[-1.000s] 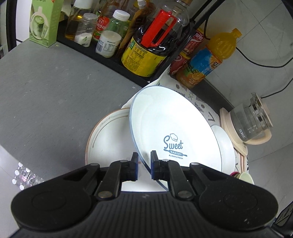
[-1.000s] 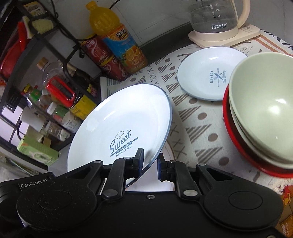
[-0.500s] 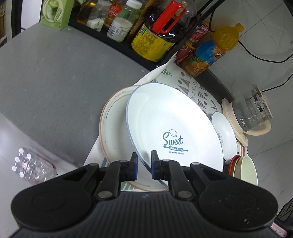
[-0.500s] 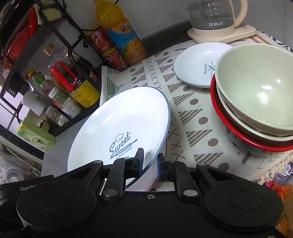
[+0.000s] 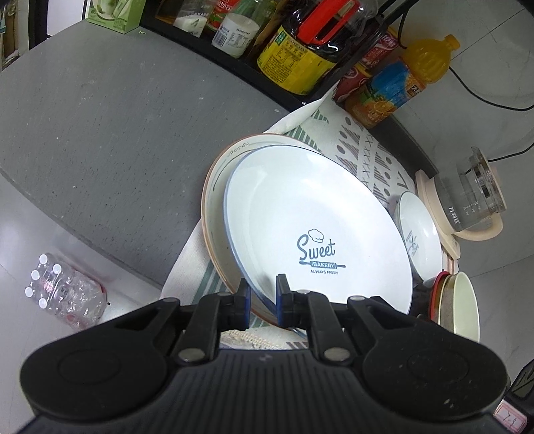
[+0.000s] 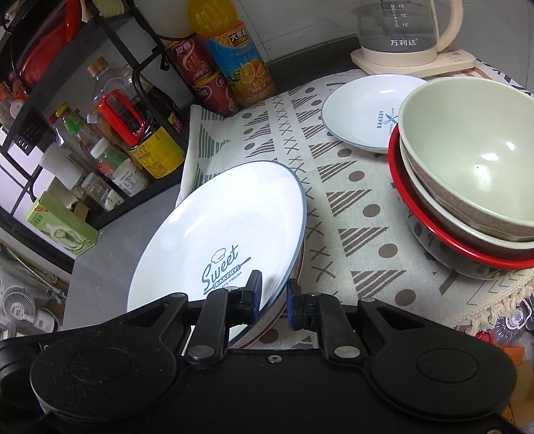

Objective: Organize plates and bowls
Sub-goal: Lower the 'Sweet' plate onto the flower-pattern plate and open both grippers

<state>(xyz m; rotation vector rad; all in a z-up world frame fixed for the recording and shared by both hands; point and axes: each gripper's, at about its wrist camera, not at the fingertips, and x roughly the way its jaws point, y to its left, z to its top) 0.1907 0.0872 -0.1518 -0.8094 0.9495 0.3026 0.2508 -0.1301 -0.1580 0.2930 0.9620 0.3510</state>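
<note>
A white "Sweet Bakery" plate (image 5: 310, 220) with a blue rim lies on a larger brown-rimmed plate (image 5: 213, 187) on the patterned cloth (image 6: 350, 200). My left gripper (image 5: 262, 297) has its jaws slightly apart around the white plate's near rim. My right gripper (image 6: 273, 298) also straddles that plate (image 6: 220, 233) at its edge, jaws slightly apart. A small white "Bakery" plate (image 6: 370, 112) lies further back. A stack of bowls (image 6: 467, 173), pale green on top and red at the bottom, stands at the right.
A black rack of sauce bottles (image 6: 133, 133) stands at the left. Drink bottles and cans (image 6: 233, 66) stand behind the cloth. A glass kettle (image 6: 400, 30) on its base is at the back right. The grey counter (image 5: 100, 133) lies left of the plates.
The white plate has come down from a tilted, lifted pose onto the brown-rimmed plate. Both grippers drew back and their jaws have loosened around its rim.
</note>
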